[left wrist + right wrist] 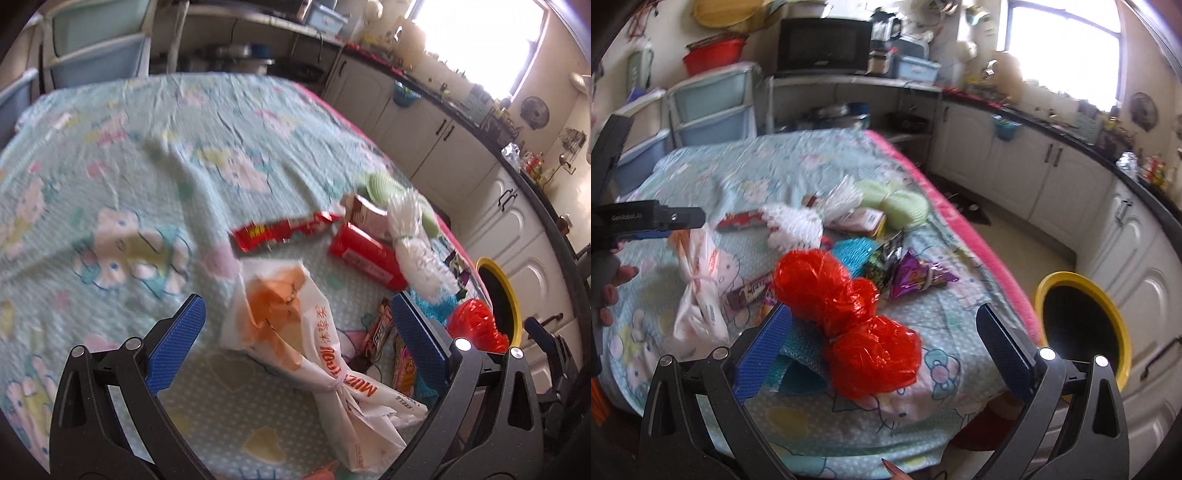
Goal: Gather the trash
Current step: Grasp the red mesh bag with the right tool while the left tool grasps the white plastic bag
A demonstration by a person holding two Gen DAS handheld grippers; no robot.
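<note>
Trash lies on a table covered with a pale cartoon-print cloth [110,155]. My left gripper [295,350] is open, its blue pads either side of a tied white and orange bag [295,325], just above it. The bag also shows in the right wrist view [698,280]. My right gripper [882,339] is open over a knotted red plastic bag [849,306], which the left wrist view shows at the table edge [476,325]. A yellow-rimmed bin [1086,321] stands on the floor right of the table [498,295].
More trash: red wrappers [280,232], a red packet [365,258], white netting [798,225], green foam [897,203], blue mesh [857,251], purple and dark snack packs [916,277]. White cabinets [1052,177] run along the right. Drawers [713,107] stand behind.
</note>
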